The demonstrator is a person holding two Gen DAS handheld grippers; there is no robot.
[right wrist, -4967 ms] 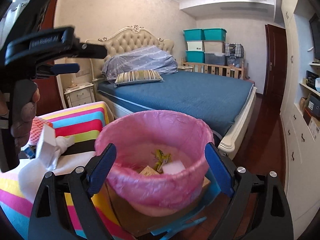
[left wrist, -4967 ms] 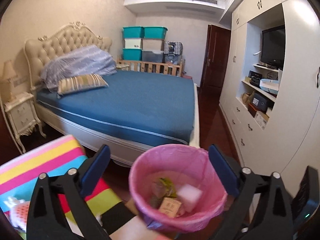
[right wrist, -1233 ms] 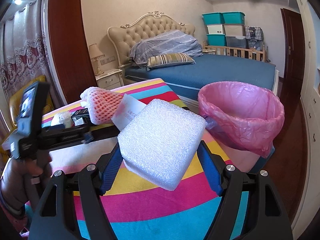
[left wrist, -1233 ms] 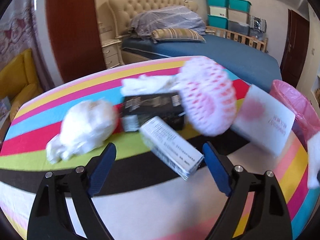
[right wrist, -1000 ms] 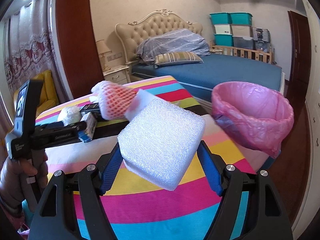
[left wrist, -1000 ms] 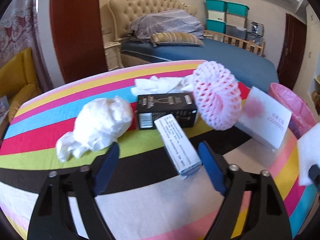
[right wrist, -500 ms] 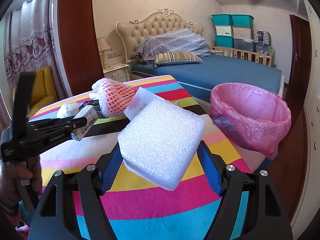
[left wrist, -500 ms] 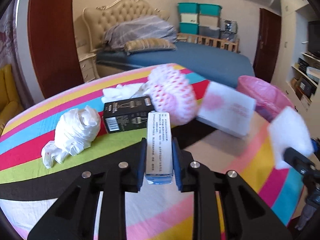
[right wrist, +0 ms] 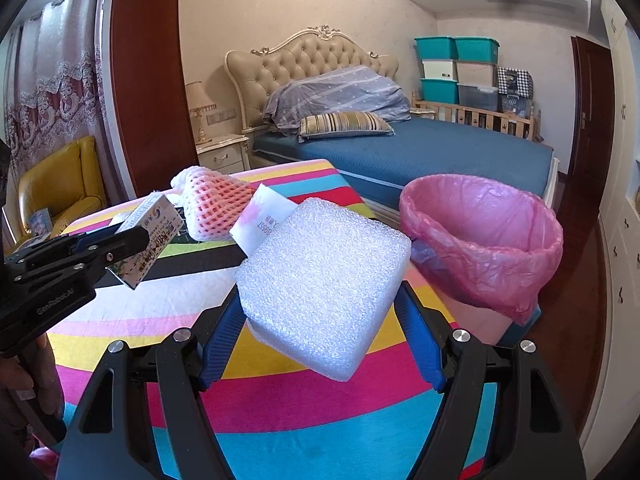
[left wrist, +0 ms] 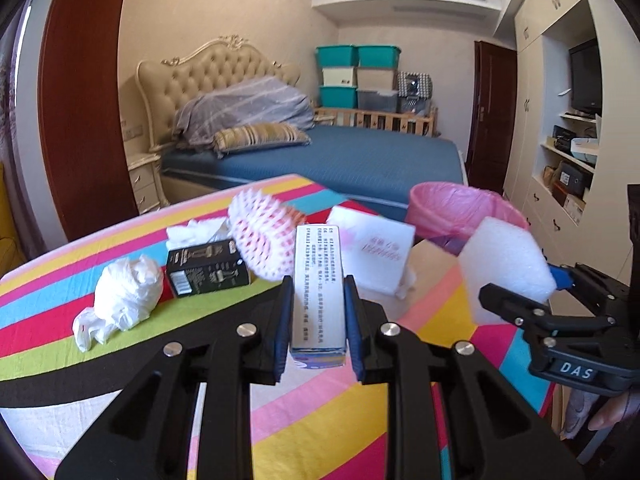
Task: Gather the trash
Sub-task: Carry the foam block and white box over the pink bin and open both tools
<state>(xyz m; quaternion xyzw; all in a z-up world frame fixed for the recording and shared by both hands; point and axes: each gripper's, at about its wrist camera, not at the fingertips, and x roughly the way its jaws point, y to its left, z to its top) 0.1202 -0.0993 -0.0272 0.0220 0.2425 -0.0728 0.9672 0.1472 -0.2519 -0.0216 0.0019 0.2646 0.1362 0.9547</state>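
Big striped tablecloth [left wrist: 100, 364], soft and bright, with the crinkly pink-lined trash bin [right wrist: 484, 240] off its far edge. The right gripper [right wrist: 320, 312] is clamped on a chunky square foam block [right wrist: 324, 284], bubbly white, held up near the bin. The left gripper [left wrist: 318, 312] is squeezed tight on a slim printed carton [left wrist: 318, 280]. Behind it sit a netted foam fruit sleeve [left wrist: 260, 240], a glossy black box [left wrist: 206, 268] and a crumpled white bag [left wrist: 124, 296].

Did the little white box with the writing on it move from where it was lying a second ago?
Yes. The white box is lifted off the striped table by the left tool, away from the black box.
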